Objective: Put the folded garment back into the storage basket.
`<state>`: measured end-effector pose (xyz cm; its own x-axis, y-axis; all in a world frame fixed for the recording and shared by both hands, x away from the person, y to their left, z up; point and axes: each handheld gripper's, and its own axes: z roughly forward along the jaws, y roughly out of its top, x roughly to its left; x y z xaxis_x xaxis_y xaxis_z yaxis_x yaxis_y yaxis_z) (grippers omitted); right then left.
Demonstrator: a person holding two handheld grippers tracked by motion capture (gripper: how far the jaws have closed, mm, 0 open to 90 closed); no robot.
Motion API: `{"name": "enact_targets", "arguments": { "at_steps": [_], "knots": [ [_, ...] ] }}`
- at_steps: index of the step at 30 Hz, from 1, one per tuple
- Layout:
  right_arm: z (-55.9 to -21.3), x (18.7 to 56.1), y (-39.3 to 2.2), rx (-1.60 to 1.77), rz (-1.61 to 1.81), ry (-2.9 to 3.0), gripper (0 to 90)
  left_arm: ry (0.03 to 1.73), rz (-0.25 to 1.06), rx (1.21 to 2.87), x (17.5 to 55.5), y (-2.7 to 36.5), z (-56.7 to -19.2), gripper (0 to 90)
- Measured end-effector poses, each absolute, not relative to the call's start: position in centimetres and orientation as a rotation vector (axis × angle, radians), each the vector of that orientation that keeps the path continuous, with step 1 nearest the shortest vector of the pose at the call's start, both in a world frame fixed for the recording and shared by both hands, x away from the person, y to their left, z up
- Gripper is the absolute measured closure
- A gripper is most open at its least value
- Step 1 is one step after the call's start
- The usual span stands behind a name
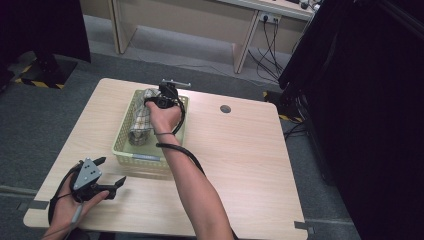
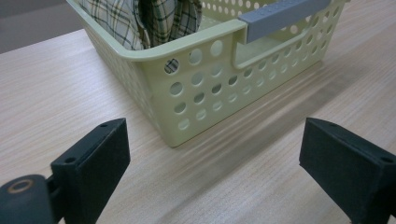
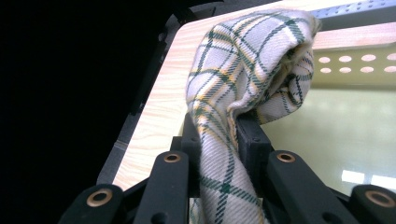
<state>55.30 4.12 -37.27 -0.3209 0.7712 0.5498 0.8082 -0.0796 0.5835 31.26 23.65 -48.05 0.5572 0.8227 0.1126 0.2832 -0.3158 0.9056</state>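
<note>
Right claw (image 1: 161, 93) clamped on plaid cloth (image 3: 243, 93) at basket's (image 1: 122, 145) 12 o'clock end | left claw (image 2: 212, 154) wide open, empty, at 7 o'clock on desk (image 1: 240, 150) | tip: lift cloth straight up, clearing the rim.

One camera looks down from above my table (image 1: 240, 150); two ride close behind my fingers, all sharing the basket (image 1: 125, 145).

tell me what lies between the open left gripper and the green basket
Only bare wooden table lies between the left gripper and the pale green perforated plastic basket, in the left gripper view.
</note>
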Motion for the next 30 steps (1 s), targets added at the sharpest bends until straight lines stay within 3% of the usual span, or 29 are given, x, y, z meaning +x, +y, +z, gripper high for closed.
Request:
{"name": "enact_targets", "arguments": {
  "at_steps": [30],
  "knots": [
    [-39.2, 55.3, 4.8, -1.833, -1.324, -2.12, 75.4, 0.901, 0.726, 1.861, 31.3, 23.7, -48.0, 8.2]
  ]
}}
